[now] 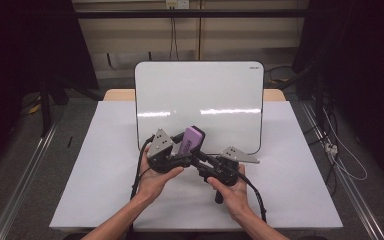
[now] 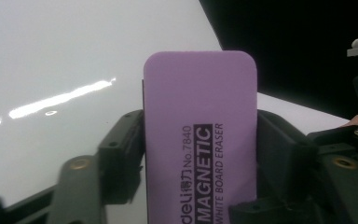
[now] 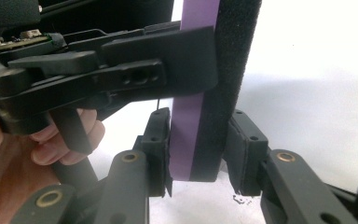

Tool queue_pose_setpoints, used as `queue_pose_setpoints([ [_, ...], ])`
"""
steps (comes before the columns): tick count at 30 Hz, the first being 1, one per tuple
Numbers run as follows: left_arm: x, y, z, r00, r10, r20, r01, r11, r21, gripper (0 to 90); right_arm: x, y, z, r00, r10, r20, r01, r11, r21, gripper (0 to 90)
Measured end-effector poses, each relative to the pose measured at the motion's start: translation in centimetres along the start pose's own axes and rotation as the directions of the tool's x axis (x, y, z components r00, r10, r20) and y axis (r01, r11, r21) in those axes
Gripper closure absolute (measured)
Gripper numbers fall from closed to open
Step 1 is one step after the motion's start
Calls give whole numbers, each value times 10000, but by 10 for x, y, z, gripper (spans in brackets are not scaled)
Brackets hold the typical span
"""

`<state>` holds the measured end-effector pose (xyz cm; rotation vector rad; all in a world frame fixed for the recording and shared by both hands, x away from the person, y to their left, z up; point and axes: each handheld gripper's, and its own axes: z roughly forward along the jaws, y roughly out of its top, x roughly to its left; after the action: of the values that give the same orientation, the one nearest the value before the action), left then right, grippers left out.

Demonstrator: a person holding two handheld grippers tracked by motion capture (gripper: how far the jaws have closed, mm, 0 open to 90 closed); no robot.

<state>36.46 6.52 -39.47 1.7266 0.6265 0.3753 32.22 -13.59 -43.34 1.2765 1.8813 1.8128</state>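
Purple eraser, held between both your grippers.
Left gripper jaws clamp its long edges; right gripper jaws pinch its lower end, face to felt; eraser's bottom cut off in left gripper view.

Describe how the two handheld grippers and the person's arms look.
Both the left gripper and the right gripper are black, each with a grey three-cornered plate on top and a black cable trailing back. Their jaws are black linkages with brass-coloured pivot pins. The forearms are bare, with no sleeves or gloves in sight.

White sheet covers table; cables right.
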Motion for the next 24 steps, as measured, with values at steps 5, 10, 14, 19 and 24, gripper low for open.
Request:
queue_pose_setpoints([
  [5, 2, 1, -2, 9994, -344, -44, 343, 9993, -118, 205, -4, 1, -3, 9993, -202, 308, 199, 9997, 116, 642],
  [10, 7, 5, -5, 9993, -296, -211, 300, 9994, 185, 143, -10, 5, -12, 9966, -421, 709, 399, 9987, 315, 644],
  [14, 14, 7, -11, 9983, -411, -404, 424, 9986, 317, 134, -16, 10, -20, 9927, -626, 1033, 573, 9969, 541, 645],
  [19, 24, 7, -20, 9968, -608, -528, 635, 9966, 517, 136, -22, 14, -29, 9874, -852, 1331, 765, 9946, 695, 646],
  [24, 32, 2, -28, 9969, -458, -640, 522, 9933, 1027, 142, -28, 19, -37, 9789, -1179, 1670, 1020, 9896, 1012, 646],
])
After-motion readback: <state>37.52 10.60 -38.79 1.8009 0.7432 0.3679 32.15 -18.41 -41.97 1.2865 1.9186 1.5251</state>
